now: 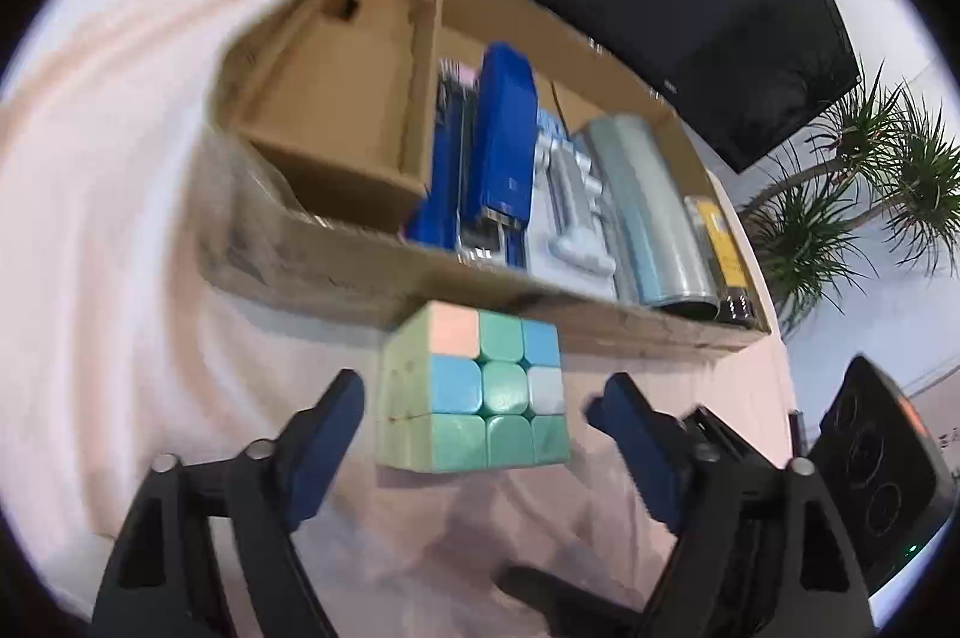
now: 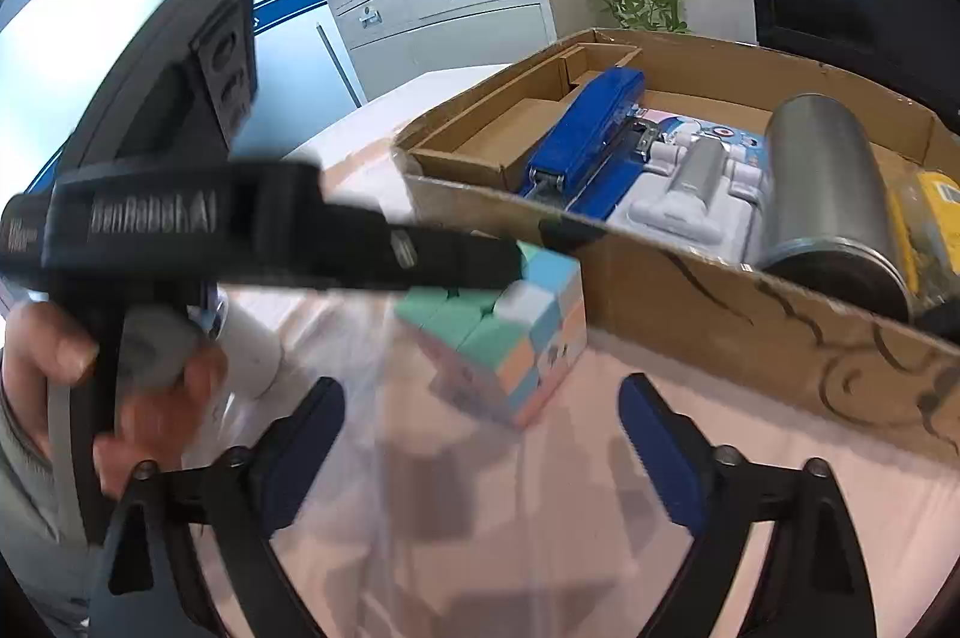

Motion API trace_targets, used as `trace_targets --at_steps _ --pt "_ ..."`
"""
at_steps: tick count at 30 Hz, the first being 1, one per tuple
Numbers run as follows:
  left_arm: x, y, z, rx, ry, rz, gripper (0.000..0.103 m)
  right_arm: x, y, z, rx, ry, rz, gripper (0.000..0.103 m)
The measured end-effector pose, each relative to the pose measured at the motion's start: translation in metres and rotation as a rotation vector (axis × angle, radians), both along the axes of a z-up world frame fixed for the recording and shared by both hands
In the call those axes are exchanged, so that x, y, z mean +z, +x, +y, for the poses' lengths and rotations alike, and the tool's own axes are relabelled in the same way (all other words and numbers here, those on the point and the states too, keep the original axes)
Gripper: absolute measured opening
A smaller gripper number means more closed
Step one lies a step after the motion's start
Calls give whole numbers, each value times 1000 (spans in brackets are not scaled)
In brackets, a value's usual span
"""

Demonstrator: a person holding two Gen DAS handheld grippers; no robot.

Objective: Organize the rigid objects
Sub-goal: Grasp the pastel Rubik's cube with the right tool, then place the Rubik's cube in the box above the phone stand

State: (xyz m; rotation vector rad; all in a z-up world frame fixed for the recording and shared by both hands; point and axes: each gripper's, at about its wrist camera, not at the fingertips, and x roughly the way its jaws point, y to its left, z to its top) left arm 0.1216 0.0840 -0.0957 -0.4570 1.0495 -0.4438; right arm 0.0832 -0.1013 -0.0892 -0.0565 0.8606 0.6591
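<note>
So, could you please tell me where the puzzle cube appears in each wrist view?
Left wrist view: the puzzle cube sits at lower centre.
Right wrist view: the cube is at centre, its top partly hidden behind the other hand-held gripper.
Shared landmark: the cardboard box just behind it.

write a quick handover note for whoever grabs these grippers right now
Left gripper: open, its fingers either side of the cube, not pressing on it.
Right gripper: open, holds nothing, aimed at the same cube from the other side.
Cube sits on the pink cloth, just outside the box's front wall.
Done: stapler, grey cylinder, white packaged item and yellow item already lie in the box.
Left: grip the cube and put it in the box; the inner cardboard tray looks free.
</note>
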Motion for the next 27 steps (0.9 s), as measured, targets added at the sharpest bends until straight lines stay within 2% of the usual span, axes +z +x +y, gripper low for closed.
trace_targets --at_steps 1,2,7,10,13,19,22,27 --pt "-4 1 -3 -10 -1 16 65 -3 5 2 3 -10 10 75" --pt "-8 2 -5 -18 -6 16 66 -6 9 5 10 -21 27 63" --pt "-9 -6 -9 -21 2 -19 65 -16 19 6 0 -47 60 45" --pt "-6 -17 -14 -24 18 -50 65 -14 15 3 -16 -31 55 44" --pt "1 -31 -22 -5 96 -84 65 -3 -6 4 -14 -36 7 39" --pt "42 -55 -27 18 105 -166 66 36 -41 -8 -36 24 -84 38" --pt "71 -41 -32 18 104 -216 66 62 -34 -14 -23 32 -126 39" --pt "114 15 -46 -9 112 -286 66 114 7 -20 -4 -7 -222 42"
